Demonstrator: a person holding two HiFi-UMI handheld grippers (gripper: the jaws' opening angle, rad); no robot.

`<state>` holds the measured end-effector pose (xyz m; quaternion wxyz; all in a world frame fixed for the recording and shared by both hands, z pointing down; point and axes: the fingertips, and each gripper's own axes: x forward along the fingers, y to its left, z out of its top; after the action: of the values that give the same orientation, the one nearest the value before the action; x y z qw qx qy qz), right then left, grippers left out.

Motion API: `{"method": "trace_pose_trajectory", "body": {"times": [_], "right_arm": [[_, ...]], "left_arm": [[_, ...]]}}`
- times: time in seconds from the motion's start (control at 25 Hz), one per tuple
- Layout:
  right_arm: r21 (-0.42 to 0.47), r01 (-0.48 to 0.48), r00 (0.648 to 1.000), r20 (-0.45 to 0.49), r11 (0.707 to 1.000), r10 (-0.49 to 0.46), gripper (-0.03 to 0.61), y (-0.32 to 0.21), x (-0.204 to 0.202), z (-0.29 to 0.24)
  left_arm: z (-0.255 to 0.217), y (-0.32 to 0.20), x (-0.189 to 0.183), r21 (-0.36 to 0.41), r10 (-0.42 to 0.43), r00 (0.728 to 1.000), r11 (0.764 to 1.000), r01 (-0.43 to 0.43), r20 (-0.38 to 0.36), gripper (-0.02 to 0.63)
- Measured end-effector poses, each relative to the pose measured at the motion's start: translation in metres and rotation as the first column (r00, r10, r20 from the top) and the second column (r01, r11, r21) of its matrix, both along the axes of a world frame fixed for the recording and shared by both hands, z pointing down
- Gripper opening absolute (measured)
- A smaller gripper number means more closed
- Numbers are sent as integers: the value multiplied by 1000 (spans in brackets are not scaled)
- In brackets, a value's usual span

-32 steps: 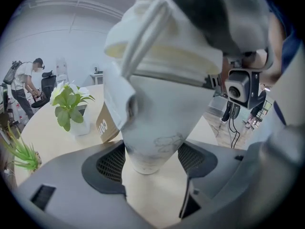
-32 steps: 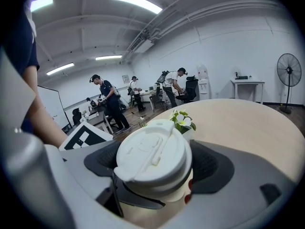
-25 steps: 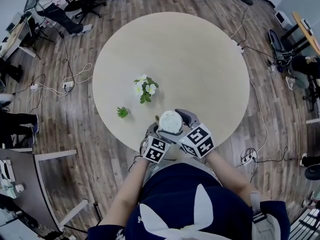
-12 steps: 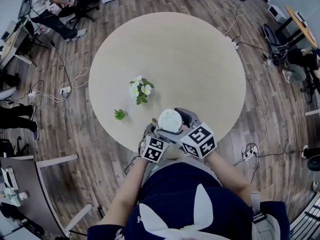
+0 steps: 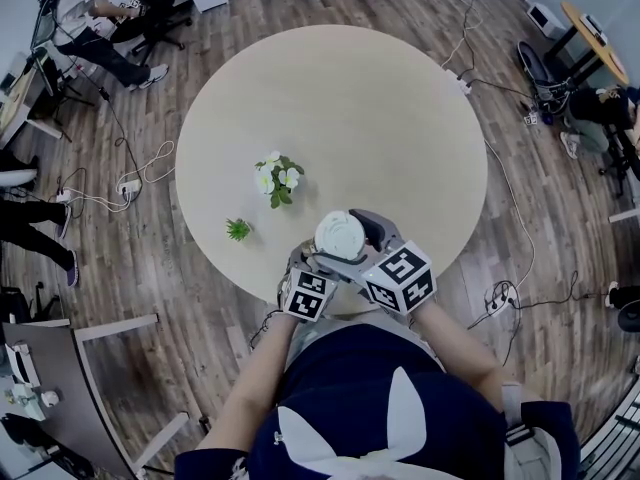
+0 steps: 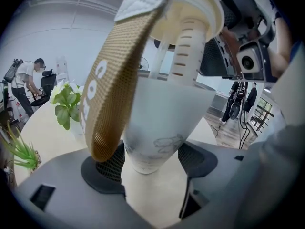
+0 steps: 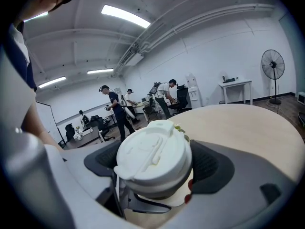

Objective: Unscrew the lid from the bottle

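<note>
The round table point(image 5: 340, 98) fills the middle of the head view. Its upper half is bare and open, and your work sits at its lower edge, bottom centre, close to your body.

The bottle point(image 6: 162, 113) is there. From above, its white lid point(image 5: 340, 236) covers the body completely, so only the left gripper view shows it.

Your left gripper point(image 6: 152, 156) is closed narrowly on the bottle's lower body, with a pad on each side. A woven tan strap point(image 6: 114, 80) hangs across the left of that frame and hides part of the left pad.

Your right gripper point(image 7: 155, 163) clamps the lid point(image 7: 152, 156) between both pads. In the left gripper view a slotted cream tube point(image 6: 188, 46) shows between the lid's underside and the bottle's mouth. Whether the bottle's base rests on the table cannot be made out.

The white flowers point(image 5: 277, 179) stand up and left of the grippers. The small green plant point(image 5: 238, 230) is further left, near the rim. Both are clear of the bottle.
</note>
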<state>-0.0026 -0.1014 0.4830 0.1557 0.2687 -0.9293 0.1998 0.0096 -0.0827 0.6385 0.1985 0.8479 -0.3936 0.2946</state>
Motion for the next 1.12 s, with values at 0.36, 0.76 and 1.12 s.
{"method": "trace_pose_trajectory", "body": {"times": [0.36, 0.76, 1.12], "right_arm": [[-8, -41, 999, 24, 999, 41, 451, -1, 6, -10], [1, -96, 994, 48, 995, 96, 451, -4, 10, -23], [-17, -175, 981, 77, 984, 176, 451, -5, 17, -36]], "left_arm": [[0, -1, -1, -6, -2, 1000, 1000, 2, -4, 342], [1, -1, -1, -12, 1, 1000, 1000, -2, -23, 342], [1, 1, -2, -52, 49, 999, 997, -49, 11, 342]]}}
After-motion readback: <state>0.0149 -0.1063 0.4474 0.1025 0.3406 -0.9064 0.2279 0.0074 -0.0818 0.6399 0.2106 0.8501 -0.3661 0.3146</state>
